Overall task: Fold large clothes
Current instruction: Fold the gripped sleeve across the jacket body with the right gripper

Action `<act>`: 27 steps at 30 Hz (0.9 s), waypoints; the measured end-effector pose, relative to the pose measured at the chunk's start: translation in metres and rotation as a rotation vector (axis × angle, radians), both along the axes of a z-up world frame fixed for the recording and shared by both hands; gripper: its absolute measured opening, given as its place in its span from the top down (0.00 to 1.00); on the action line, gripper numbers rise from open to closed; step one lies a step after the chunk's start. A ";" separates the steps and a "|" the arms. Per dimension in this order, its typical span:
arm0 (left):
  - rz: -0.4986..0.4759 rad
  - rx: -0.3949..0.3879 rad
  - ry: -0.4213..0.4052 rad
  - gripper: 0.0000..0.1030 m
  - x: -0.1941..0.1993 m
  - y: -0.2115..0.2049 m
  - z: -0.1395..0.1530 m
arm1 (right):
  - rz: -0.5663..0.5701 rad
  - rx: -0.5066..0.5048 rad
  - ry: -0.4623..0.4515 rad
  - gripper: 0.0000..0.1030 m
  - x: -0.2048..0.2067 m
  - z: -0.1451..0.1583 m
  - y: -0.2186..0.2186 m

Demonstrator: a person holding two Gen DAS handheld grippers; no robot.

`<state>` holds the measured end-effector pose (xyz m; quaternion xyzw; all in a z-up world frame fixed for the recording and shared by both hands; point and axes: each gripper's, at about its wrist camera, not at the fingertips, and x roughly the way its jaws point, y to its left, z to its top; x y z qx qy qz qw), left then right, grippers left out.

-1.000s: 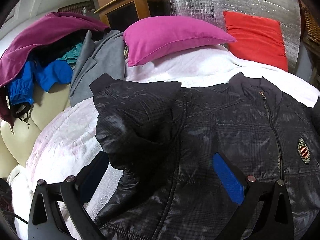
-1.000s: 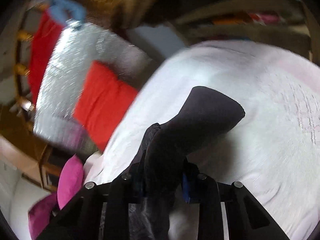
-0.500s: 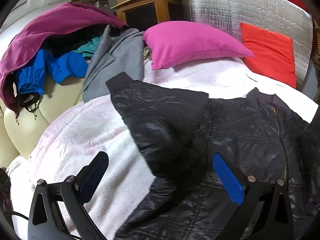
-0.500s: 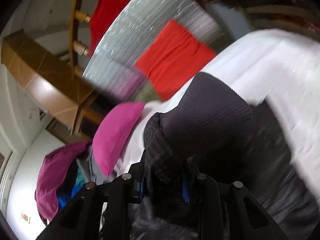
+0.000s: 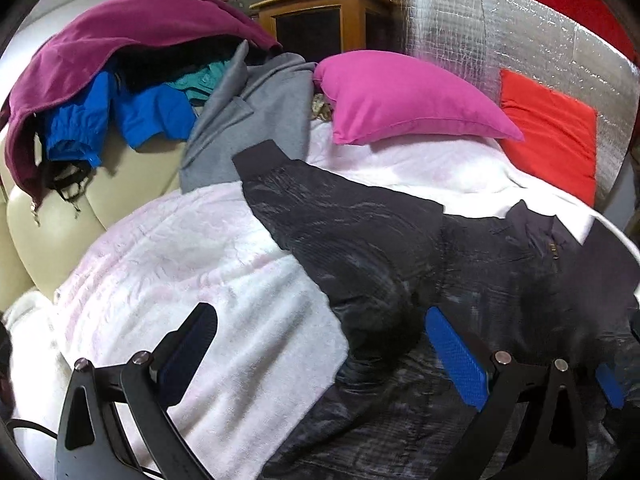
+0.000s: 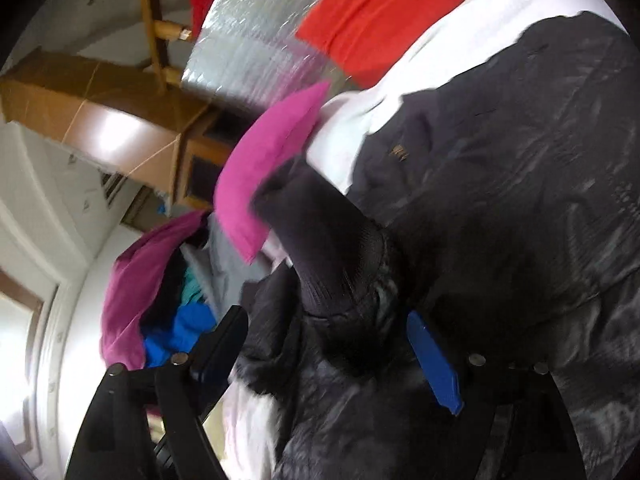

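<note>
A second earlier the right hand-held gripper [image 6: 324,356] had been pinched tight on the ribbed cuff [image 6: 320,240] of the black jacket [image 5: 460,280], holding that sleeve up over bare white blanket; by this moment it had carried the sleeve across onto the jacket's body and its jaws were opening, the cuff still lying loosely between the blue pads [image 6: 434,364] but no longer squeezed. That suggested the sleeve fold was being laid down and released, so one arm of the jacket was probably tucked in. The other sleeve [image 5: 320,208] lay stretched toward the far left corner of the bed [image 5: 192,280], its cuff near the grey coat [image 5: 256,120] and the pink pillow [image 5: 404,100]. The left hand-held gripper [image 5: 320,344] had drifted off the jacket toward the bed's left side and hung spread wide, holding nothing, one pad over the blanket and the other over the jacket's edge. The jacket itself lay flat, front up, across the middle of the bed.
</note>
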<state>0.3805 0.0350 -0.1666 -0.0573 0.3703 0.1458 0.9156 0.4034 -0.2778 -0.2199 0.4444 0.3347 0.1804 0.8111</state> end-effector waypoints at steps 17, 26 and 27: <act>-0.237 -0.038 0.092 0.00 0.018 -0.058 -0.017 | -0.638 -0.284 0.078 0.18 -0.077 0.016 -0.186; -0.212 -0.040 0.174 0.00 0.028 -0.061 -0.037 | -0.600 -0.086 0.190 0.18 -0.059 -0.042 -0.235; -0.220 -0.029 0.170 0.00 0.027 -0.063 -0.037 | -0.589 -0.083 0.197 0.18 -0.056 -0.046 -0.234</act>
